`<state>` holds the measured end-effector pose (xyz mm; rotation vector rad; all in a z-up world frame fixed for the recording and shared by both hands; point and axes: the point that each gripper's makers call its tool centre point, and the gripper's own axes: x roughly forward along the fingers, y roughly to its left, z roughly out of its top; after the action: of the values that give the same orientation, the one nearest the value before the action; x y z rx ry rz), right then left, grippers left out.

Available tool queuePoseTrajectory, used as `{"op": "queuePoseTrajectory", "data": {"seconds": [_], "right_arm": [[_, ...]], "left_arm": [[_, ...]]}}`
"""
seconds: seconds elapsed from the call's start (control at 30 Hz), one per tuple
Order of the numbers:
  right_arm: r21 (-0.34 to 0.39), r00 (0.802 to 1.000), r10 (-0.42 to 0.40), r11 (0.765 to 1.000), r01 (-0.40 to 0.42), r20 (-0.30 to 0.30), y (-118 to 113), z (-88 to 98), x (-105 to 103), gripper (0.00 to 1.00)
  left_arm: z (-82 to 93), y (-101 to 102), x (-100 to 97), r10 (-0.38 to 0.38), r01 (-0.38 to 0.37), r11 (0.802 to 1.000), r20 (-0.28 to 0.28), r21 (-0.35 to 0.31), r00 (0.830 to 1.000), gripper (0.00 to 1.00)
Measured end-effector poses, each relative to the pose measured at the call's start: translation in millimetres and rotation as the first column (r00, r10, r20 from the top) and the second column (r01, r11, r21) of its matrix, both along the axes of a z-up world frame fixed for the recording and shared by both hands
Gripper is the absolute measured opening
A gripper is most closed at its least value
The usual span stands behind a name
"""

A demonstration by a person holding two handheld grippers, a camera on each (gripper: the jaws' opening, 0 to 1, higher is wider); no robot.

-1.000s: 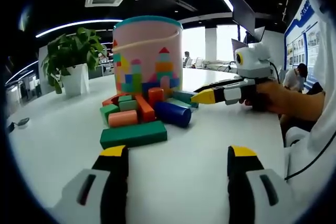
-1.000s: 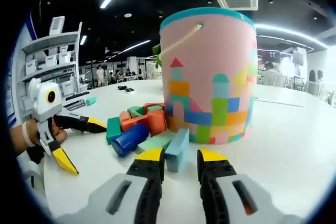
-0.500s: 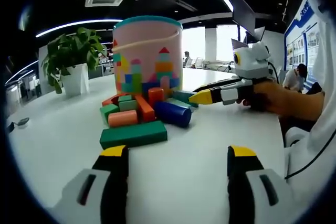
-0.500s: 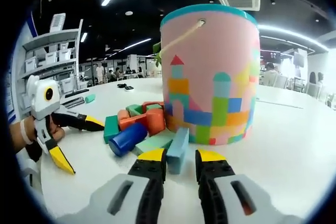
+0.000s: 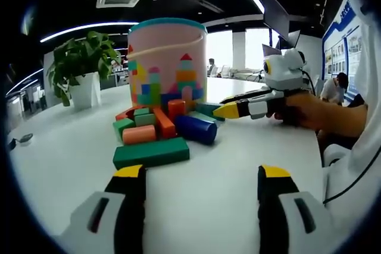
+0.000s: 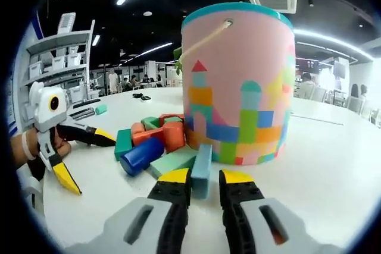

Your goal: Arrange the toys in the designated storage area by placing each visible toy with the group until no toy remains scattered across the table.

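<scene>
Now, my left claw (image 5: 202, 173): jaws spread wide, holding nothing.
My right claw (image 6: 199, 178): jaws narrowly parted, light blue block (image 6: 202, 168) between the tips.
Toys: blocks heaped against the pink bucket (image 5: 167, 57) on the table (image 5: 65, 153).

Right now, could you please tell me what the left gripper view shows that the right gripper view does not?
Left gripper view alone: a potted plant and a long green block lying nearest the left tool. Right gripper view alone: shelving in the background and a light teal block standing between the right tool jaws. Both share the pink bucket, the blue cylinder and the white table.
</scene>
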<state>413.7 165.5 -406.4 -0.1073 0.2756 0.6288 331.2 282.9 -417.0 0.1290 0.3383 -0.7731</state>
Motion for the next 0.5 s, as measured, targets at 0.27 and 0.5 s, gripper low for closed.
{"op": "queuePoseTrajectory", "data": {"seconds": [0.27, 0.5], "right_arm": [[-0.015, 1.000, 0.007, 1.000, -0.006, 0.009, 0.4, -0.8, -1.1, 0.13], [-0.014, 1.000, 0.008, 1.000, -0.008, 0.010, 0.6, -1.1, -1.6, 0.11]], "left_arm": [[-0.1, 0.2, 0.3, 0.002, -0.002, 1.000, 0.000, 0.000, 1.000, 0.79], [-0.1, 0.4, 0.5, 0.002, -0.002, 1.000, 0.000, 0.000, 1.000, 0.79]]}}
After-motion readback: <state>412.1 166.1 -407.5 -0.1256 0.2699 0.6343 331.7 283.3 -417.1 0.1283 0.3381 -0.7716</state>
